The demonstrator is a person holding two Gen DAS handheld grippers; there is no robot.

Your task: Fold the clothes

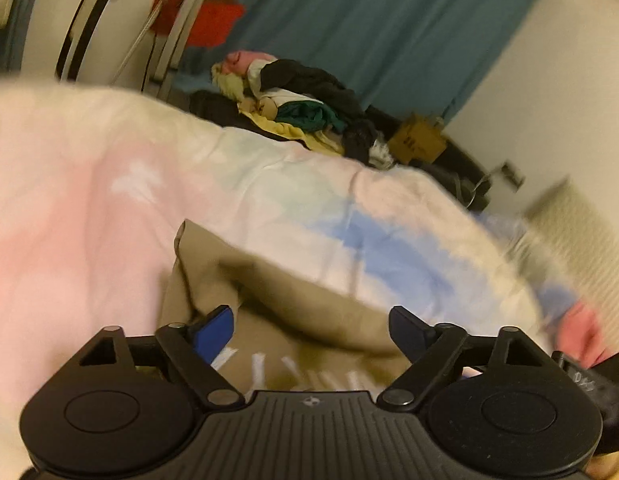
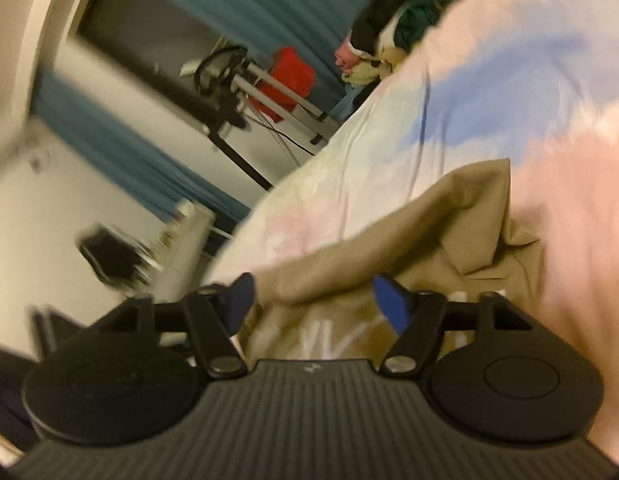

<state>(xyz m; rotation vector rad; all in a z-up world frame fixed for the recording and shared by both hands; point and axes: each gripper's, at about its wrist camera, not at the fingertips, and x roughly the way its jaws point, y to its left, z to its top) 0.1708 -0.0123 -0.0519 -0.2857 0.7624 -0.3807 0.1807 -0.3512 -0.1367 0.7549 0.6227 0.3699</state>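
1. The left gripper (image 1: 311, 332) has its jaws spread wide, and nothing is pinched between the blue pads (image 1: 213, 334). The tan cloth lies under and between them, but the pads do not press on it.
2. The right gripper (image 2: 313, 300) also stands with jaws apart. Tan cloth shows in the gap, and I see no pad clamping it (the picture is blurred here, so the contact at the left pad is hard to judge).
3. The tan garment (image 1: 309, 304) lies on the bed just in front of both grippers, partly folded over itself. It has white printed letters (image 1: 261, 368), but the gripper body cuts them off and they are too smeared to read.
4. Under it is a pastel bed cover (image 1: 109, 200) in pink, white and blue. Its right part is blurred.
5. Farther away, at the end of the bed, is a pile of clothes (image 1: 301, 104): black, green, yellow and pink pieces. Single items cannot be told apart.
6. Beside the pile stands a cardboard box (image 1: 417, 138), partly hidden.
7. Behind all hangs a teal curtain (image 1: 389, 20). In front of it are something red (image 1: 213, 20) and a metal frame (image 2: 277, 92), both cut off and unclear.
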